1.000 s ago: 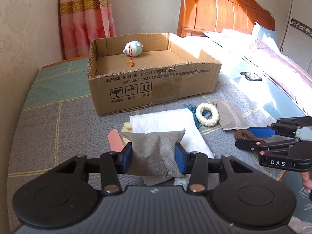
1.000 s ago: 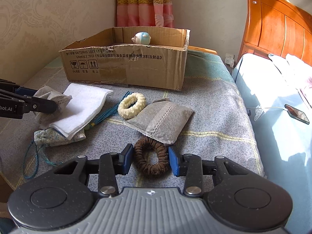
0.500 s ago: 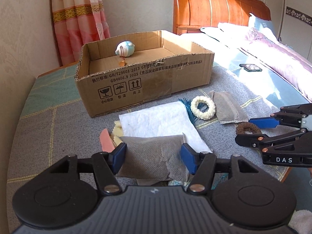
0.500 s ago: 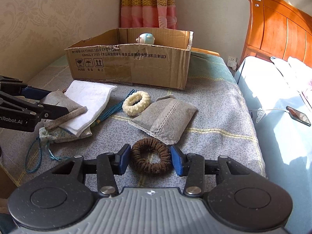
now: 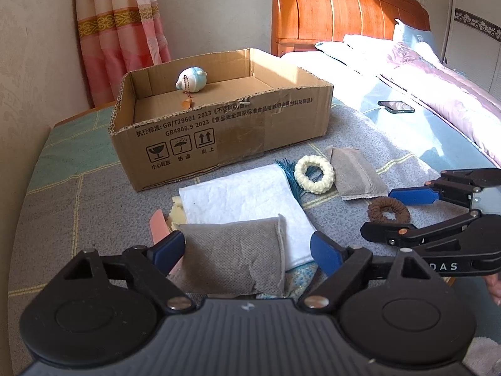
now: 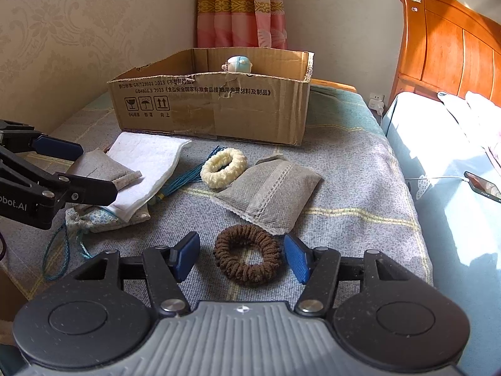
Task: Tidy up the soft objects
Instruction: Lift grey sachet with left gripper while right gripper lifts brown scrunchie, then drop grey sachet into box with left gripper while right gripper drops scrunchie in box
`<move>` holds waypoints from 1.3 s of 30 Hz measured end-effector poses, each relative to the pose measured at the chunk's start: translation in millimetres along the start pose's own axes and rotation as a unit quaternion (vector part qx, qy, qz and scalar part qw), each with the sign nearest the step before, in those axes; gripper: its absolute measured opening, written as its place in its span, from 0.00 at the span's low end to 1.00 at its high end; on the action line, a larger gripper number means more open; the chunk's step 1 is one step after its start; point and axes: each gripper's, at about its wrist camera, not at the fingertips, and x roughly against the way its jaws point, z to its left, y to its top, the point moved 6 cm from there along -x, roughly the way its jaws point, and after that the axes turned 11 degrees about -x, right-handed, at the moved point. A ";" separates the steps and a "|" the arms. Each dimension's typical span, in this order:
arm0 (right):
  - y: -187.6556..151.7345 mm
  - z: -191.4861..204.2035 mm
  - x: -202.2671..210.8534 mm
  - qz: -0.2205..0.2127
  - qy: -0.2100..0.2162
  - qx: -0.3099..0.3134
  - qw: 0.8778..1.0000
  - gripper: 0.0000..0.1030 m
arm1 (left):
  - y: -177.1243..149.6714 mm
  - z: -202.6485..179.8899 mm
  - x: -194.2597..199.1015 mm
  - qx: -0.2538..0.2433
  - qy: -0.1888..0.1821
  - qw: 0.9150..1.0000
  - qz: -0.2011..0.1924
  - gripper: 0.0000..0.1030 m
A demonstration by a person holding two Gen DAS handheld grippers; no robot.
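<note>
My left gripper (image 5: 247, 249) is open, its jaws either side of a grey fabric pouch (image 5: 235, 257) that lies on a white folded cloth (image 5: 247, 197). My right gripper (image 6: 242, 258) is open around a brown scrunchie (image 6: 247, 258) lying on the blanket. A cream scrunchie (image 6: 223, 167) and a second grey pouch (image 6: 271, 192) lie beyond it. A cardboard box (image 5: 219, 131) stands further back and holds a small blue-white plush toy (image 5: 191, 79).
A teal tassel (image 6: 184, 175) and a blue patterned pouch (image 6: 100, 217) with cord lie by the white cloth. A pink item (image 5: 158, 227) lies at the cloth's left. A phone (image 5: 396, 106) lies on the bed at right. A wooden headboard (image 5: 344, 22) stands behind.
My left gripper has opened and let go of the grey pouch, which now lies flat on the white cloth. My right gripper has opened wider around the brown scrunchie.
</note>
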 end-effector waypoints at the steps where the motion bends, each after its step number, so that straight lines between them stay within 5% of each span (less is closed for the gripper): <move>1: 0.2 0.1 -0.2 0.000 0.000 0.000 1.000 0.63 | 0.2 -0.9 -1.7 -0.003 0.004 1.000 0.004 0.85; 15: -1.2 1.0 0.2 -0.004 -0.008 0.009 1.000 0.59 | -6.0 5.4 -13.6 0.021 0.009 0.999 0.026 0.72; 19: -1.4 1.5 2.1 -0.005 -0.011 0.011 1.000 0.47 | -5.7 2.9 -12.8 0.015 0.008 0.999 0.027 0.61; 25: -1.3 0.8 5.4 -0.002 -0.011 0.011 1.000 0.41 | -1.2 4.2 -6.0 0.008 0.003 1.000 0.021 0.48; 39: 17.6 3.8 28.6 -0.020 0.008 0.024 0.999 0.41 | 24.7 13.2 25.9 -0.001 -0.017 1.000 -0.010 0.45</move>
